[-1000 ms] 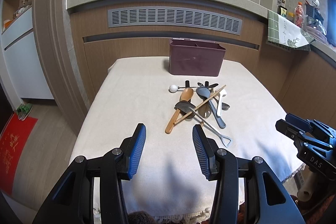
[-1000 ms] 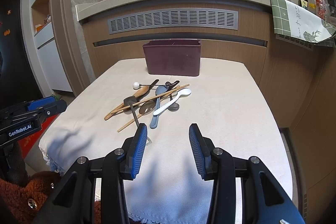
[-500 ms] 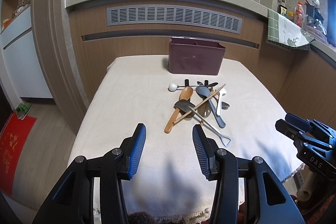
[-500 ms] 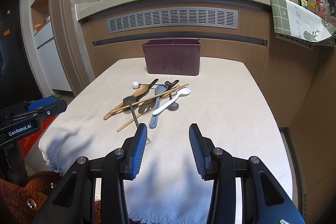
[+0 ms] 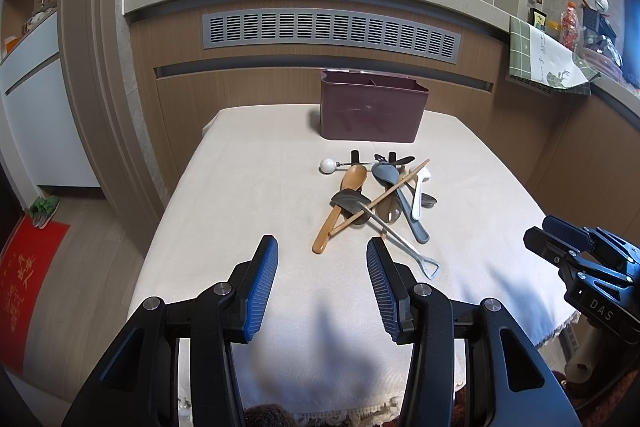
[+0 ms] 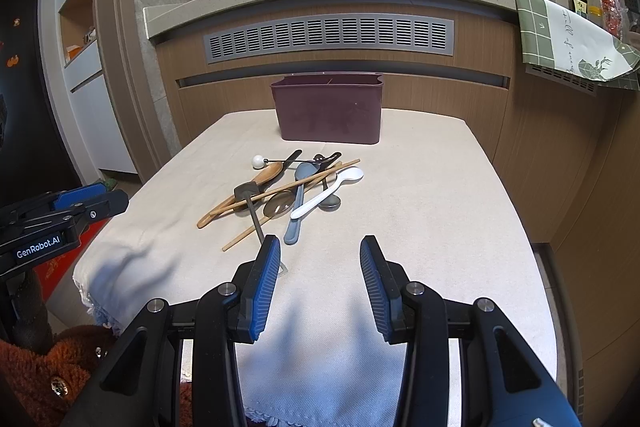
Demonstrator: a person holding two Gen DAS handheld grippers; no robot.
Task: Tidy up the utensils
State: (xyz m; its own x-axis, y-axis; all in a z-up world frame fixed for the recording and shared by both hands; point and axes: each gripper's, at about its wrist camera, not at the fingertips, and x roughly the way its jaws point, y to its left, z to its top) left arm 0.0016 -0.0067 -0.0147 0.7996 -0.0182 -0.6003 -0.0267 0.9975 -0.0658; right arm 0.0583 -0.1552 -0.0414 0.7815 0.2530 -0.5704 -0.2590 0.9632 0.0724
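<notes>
My left gripper (image 5: 322, 259) and right gripper (image 6: 320, 257) both hover spread wide, holding nothing. At twelve o'clock, the utensil pile (image 6: 288, 195) lies on the cloth-covered table (image 6: 420, 211); the maroon caddy (image 6: 328, 111) stands beyond.

Lying heaped mid-table (image 5: 248, 187): utensils (image 5: 380, 199), spoons crossing under a chopstick (image 5: 384, 193). Standing behind them, apart, near the far edge: a bin (image 5: 372, 115).

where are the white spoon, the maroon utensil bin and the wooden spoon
white spoon (image 6: 352, 174), right wrist view, on its bowl
maroon utensil bin (image 6: 330, 115), right wrist view, on its front wall
wooden spoon (image 5: 354, 177), left wrist view, on its bowl
</notes>
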